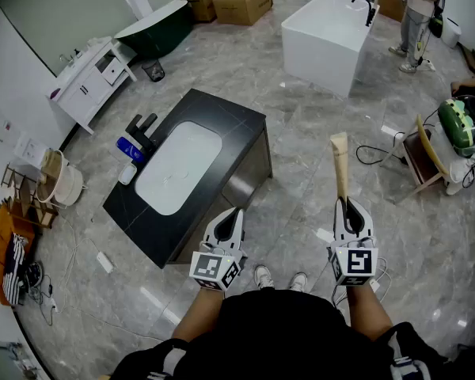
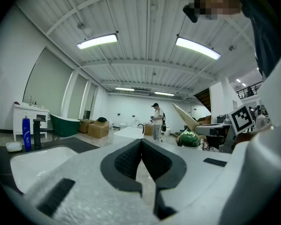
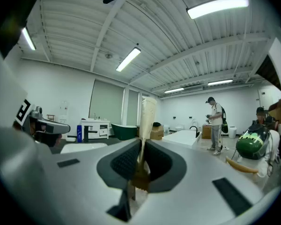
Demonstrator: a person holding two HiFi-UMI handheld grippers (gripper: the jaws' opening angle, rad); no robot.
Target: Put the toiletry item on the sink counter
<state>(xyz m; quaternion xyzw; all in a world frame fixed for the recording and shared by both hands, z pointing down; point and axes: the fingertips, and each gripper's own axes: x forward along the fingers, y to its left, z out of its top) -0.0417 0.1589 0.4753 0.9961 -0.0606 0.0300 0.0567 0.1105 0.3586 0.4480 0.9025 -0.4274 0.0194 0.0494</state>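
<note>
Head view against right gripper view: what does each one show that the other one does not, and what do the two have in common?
Only the head view shows the person's shoes and the small bin beside the white cabinet. Only the right gripper view shows the ceiling lights and the pads pressing on the flat end of the beige tube. Both show the right tool shut on that tube, the black sink counter with the blue bottle on it, and a standing person far off.
</note>
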